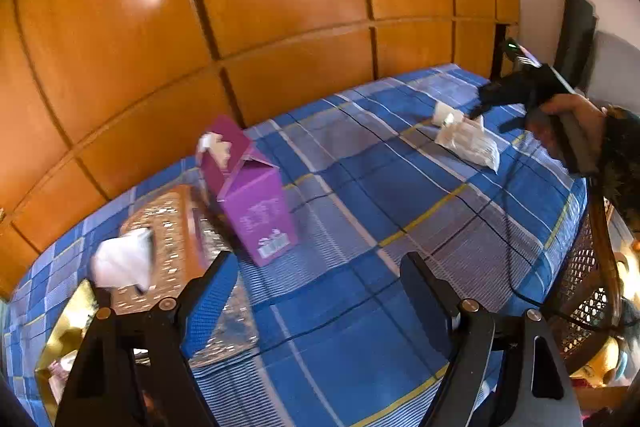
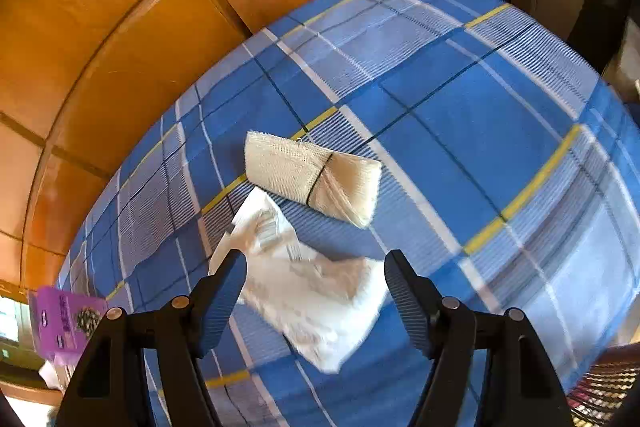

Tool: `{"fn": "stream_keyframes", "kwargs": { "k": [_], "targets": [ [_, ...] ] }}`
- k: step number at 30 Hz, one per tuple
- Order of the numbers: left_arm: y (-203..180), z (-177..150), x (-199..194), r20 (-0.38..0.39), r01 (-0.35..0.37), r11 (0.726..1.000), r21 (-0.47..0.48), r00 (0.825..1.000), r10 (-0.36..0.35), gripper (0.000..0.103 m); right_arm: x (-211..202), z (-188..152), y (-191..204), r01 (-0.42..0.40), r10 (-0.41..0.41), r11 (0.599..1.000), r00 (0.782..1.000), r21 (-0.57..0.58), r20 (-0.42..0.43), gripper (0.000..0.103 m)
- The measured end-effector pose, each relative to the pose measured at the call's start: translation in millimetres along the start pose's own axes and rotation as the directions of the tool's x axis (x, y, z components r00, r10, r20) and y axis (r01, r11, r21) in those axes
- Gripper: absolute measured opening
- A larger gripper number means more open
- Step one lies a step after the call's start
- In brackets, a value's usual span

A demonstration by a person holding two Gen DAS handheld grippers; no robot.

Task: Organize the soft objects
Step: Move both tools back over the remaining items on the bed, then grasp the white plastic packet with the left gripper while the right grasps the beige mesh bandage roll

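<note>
Blue checked bedsheet [image 2: 460, 115] covers the bed, and the soft things lie scattered on it, so the sorting looks barely begun. At the far right of the bed, in the left wrist view, a white plastic pouch [image 1: 470, 143] and a rolled cream bandage [image 1: 444, 115] lie side by side, touching or nearly so. The right gripper [image 2: 314, 291] hovers just over the pouch [image 2: 316, 291] with its jaws apart and nothing clamped; the pouch sits between the blue pads without being pressed. The bandage roll [image 2: 312, 175], bound by a thin black band, lies just beyond it. The left gripper [image 1: 320, 291] also stands apart and empty, above bare sheet. Near left of it a purple carton [image 1: 256, 203] stands tilted, with white tissue or cloth showing at its open top, and beside that a patterned box [image 1: 168, 227] holds more white tissue [image 1: 124, 263]. Judging from this, both pouch and bandage remain to be gathered, probably toward the containers on the left; which container is meant cannot be told.
</note>
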State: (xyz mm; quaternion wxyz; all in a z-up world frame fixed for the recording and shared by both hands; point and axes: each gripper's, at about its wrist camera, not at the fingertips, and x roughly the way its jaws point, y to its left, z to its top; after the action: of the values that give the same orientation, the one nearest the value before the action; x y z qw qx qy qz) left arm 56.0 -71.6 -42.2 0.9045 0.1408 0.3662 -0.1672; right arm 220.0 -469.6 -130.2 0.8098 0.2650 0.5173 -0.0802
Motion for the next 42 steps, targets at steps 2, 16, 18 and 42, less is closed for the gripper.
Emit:
{"fn": "stream_keyframes", "kwargs": {
  "k": [2, 16, 18, 42],
  "targets": [
    [-6.2, 3.7, 10.2, -0.023, 0.024, 1.0, 0.001, 0.999, -0.024, 0.084, 11.9, -0.4, 6.7, 0.001, -0.001, 1.0, 0.999, -0.007, -0.038, 0.073],
    [-41.0, 42.6, 75.1, -0.101, 0.105, 0.994, 0.005, 0.989, -0.104, 0.084, -13.8, 13.6, 39.3, 0.066, -0.053, 0.968, 0.997, -0.241, 0.06, 0.073],
    [-47.2, 45.9, 81.3, -0.103, 0.106, 0.994, 0.027, 0.989, -0.102, 0.084, -6.0, 23.7, 40.4, 0.146, -0.129, 0.942, 0.989, -0.303, 0.075, 0.073],
    [-125.4, 114.7, 181.0, -0.15, 0.18, 0.878, 0.444, 0.981, -0.125, 0.088, 50.2, 28.5, 46.2, 0.196, -0.203, 0.841, 0.978, -0.504, 0.041, 0.052]
  ]
}}
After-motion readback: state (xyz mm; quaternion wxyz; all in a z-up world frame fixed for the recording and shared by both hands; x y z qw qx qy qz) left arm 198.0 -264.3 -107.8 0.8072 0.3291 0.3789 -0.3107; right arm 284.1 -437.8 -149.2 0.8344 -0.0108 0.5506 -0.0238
